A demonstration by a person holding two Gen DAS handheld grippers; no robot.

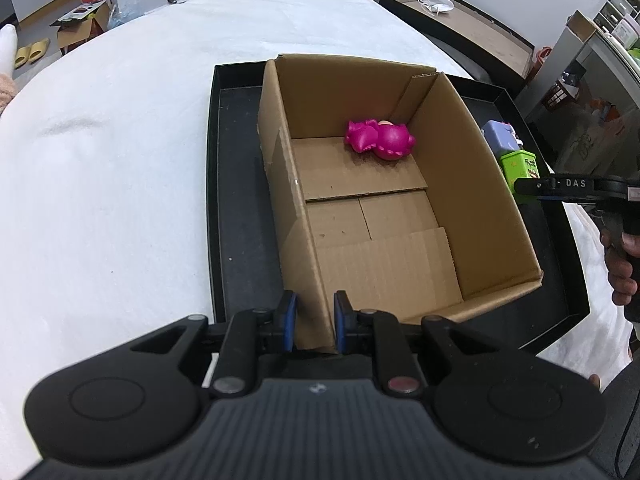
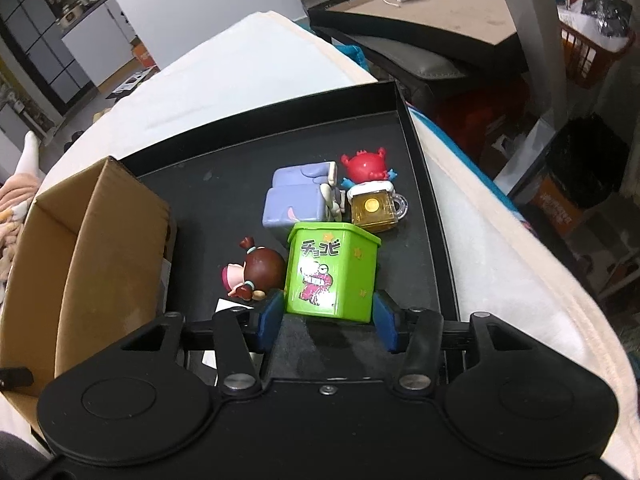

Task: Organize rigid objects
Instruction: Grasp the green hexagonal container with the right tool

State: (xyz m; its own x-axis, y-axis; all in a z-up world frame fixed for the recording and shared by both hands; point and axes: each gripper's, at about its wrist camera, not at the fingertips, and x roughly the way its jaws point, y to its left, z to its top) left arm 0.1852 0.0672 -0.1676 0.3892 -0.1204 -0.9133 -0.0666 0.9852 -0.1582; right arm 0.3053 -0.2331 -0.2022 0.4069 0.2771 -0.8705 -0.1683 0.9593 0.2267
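Cardboard box [image 1: 384, 200]: sits open in the black tray [image 1: 236, 216], and there's a magenta toy [image 1: 380, 141] lying in its far corner!
Left gripper [image 1: 315, 322]: blue pads pinched tight on the box's near wall.
Right gripper [image 2: 328, 322]: pads pressing both sides of the green cartoon box [image 2: 334, 272] (upright on the tray).
Neighbours: purple block [image 2: 294, 200], beer-mug toy [image 2: 374, 210], red crab [image 2: 366, 166], brown-haired doll [image 2: 254, 274] on its side.

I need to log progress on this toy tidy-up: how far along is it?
Done: one pink toy lies in the cardboard box, whose wall the left gripper pinches. In hand: the right gripper grips the green box. Left on the black tray: purple block, red figure, mug, doll.
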